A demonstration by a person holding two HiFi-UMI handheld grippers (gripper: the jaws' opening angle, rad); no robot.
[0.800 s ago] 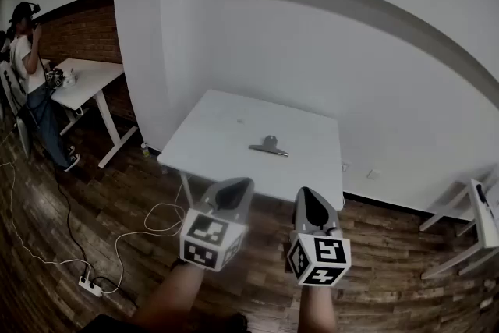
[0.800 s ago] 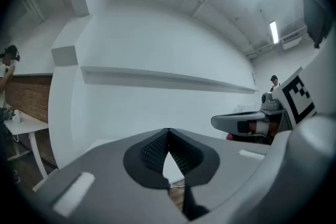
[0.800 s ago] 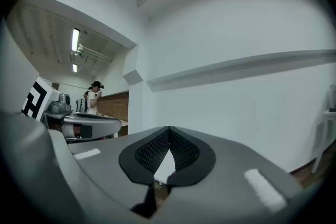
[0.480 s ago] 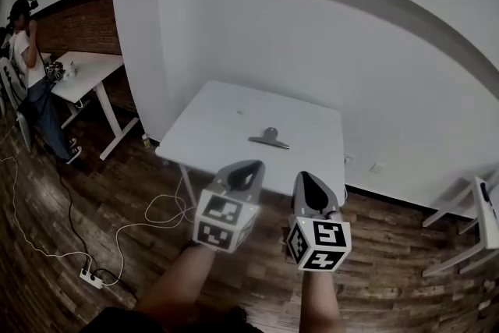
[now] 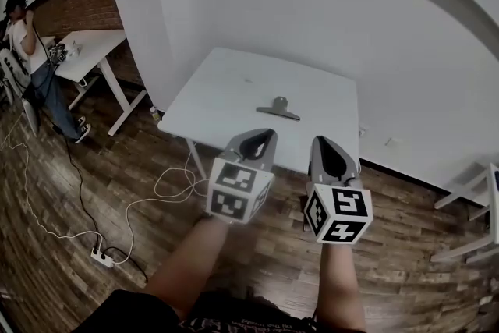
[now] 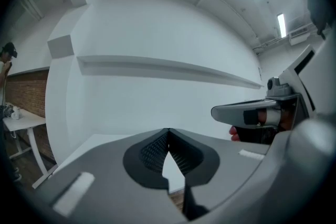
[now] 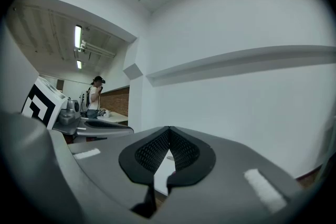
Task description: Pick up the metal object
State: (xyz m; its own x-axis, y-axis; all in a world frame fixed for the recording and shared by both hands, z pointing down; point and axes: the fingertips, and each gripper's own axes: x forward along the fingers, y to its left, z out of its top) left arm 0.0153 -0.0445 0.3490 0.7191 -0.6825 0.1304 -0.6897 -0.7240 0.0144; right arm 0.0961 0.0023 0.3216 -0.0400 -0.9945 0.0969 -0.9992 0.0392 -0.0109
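Observation:
The metal object, a silver clip (image 5: 278,108), lies flat on the white table (image 5: 226,90) toward its near right part. Both grippers hang in the air short of the table's near edge, over the wood floor. My left gripper (image 5: 267,135) is shut with nothing between its jaws, its tip pointing at the table. My right gripper (image 5: 322,141) is beside it, also shut and empty. In the left gripper view the jaws (image 6: 167,131) meet at the tip, and the right gripper view shows its jaws (image 7: 169,128) closed the same way. The clip is not visible in either gripper view.
A white wall stands behind the table. Far left are a second white desk (image 5: 86,51) and a person (image 5: 23,19). Cables (image 5: 117,222) and a power strip (image 5: 101,255) lie on the wood floor. White furniture (image 5: 475,199) stands at the right.
The table and clip have come a little nearer in the head view. Both grippers have shifted slightly right and stay shut and empty.

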